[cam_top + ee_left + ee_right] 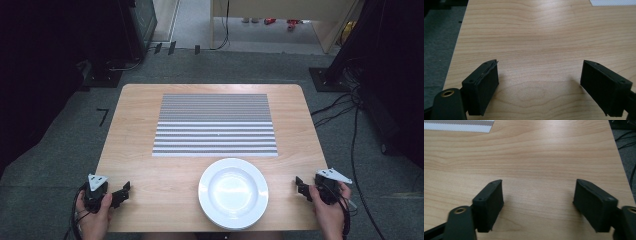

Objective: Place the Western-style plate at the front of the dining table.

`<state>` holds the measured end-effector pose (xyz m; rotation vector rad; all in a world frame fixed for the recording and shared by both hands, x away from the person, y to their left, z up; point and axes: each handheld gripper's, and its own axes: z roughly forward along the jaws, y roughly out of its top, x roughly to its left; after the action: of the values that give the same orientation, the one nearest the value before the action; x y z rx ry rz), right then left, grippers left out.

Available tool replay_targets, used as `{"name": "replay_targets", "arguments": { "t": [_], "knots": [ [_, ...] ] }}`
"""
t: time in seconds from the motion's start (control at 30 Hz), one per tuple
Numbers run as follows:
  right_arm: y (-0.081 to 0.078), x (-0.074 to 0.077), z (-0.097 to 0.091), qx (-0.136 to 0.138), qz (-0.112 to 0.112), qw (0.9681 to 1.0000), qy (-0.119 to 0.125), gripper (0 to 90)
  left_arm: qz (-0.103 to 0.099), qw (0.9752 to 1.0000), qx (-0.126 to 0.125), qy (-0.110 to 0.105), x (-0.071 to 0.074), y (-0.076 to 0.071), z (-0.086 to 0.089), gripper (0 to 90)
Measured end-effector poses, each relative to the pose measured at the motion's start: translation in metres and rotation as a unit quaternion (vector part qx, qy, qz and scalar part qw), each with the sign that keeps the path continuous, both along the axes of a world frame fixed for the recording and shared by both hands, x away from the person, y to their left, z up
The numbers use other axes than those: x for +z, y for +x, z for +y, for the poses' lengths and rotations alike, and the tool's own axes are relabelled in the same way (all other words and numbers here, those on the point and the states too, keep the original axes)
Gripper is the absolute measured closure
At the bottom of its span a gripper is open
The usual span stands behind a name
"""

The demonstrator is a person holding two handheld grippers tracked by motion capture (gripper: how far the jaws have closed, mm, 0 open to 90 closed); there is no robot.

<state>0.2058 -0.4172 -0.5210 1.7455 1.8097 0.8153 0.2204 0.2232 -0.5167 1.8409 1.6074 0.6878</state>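
While the left gripper (121, 192) rests at the near left corner of the counter (140, 130), its jaws stand wide apart with nothing between them, and they point toward the middle of the counter. A hand (95, 215) wraps its body from below, a grey three-cornered plate sits on top of it, and a cable trails off the near edge. In the left gripper view the same left gripper (540, 82) shows two black jaws low over bare wood grain, well separated, with a corner of the striped mat (611, 2) far off at the upper right.

Farther right, toward the back half of the counter, lies the grey-and-white striped mat (215, 125), flat and square to the edges. Just in front of it, near the front edge and a little right of centre, sits a white plate (233, 193), upright and bare; its far rim lies just beside the mat's near edge. It lies between the two grippers, apart from both.

At the near right corner the right gripper (300, 186) points inward toward the plate, held by the other hand (330, 212). Its jaws are likewise spread, gripping nothing. The right gripper view shows that right gripper (539, 202) hovering low over plain wood, the mat's corner at the upper left.
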Motion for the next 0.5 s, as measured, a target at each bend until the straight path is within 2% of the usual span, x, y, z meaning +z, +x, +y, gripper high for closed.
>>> {"name": "replay_targets", "arguments": {
  "t": [0.03,0.07,0.2,0.23,0.27,0.37,0.4,0.5],
  "knots": [
    [0.001,-0.002,0.003,0.001,0.002,0.9999,-0.013,9.0,0.001,1.0000,-0.002,-0.001,0.000,0.000,-0.001,14.9],
    [0.001,-0.003,0.005,-0.003,0.002,0.9999,-0.014,7.2,0.002,1.0000,-0.004,-0.001,0.000,0.000,-0.002,14.9],
    [0.002,-0.003,0.006,-0.006,0.006,0.9999,-0.013,6.0,0.005,0.9999,-0.004,-0.008,0.002,-0.001,-0.001,14.9],
    [0.002,-0.003,0.006,-0.006,0.005,0.9999,-0.014,5.7,0.005,1.0000,-0.003,-0.006,0.002,-0.001,-0.001,14.9],
    [0.002,-0.003,0.006,-0.006,0.004,0.9999,-0.013,5.7,0.001,1.0000,0.000,0.008,0.004,-0.001,-0.003,14.9],
    [0.002,-0.003,0.006,-0.008,0.006,0.9999,-0.011,5.7,-0.005,1.0000,0.001,-0.001,0.006,-0.001,-0.006,14.9],
    [0.002,-0.002,0.006,-0.012,0.005,0.9999,-0.002,6.3,-0.009,0.9999,-0.001,-0.009,0.008,-0.002,-0.009,14.9],
    [0.001,-0.001,0.002,-0.013,-0.003,0.9993,0.034,7.0,-0.015,0.9998,-0.008,-0.012,0.011,-0.004,-0.014,14.9]
  ]
}}
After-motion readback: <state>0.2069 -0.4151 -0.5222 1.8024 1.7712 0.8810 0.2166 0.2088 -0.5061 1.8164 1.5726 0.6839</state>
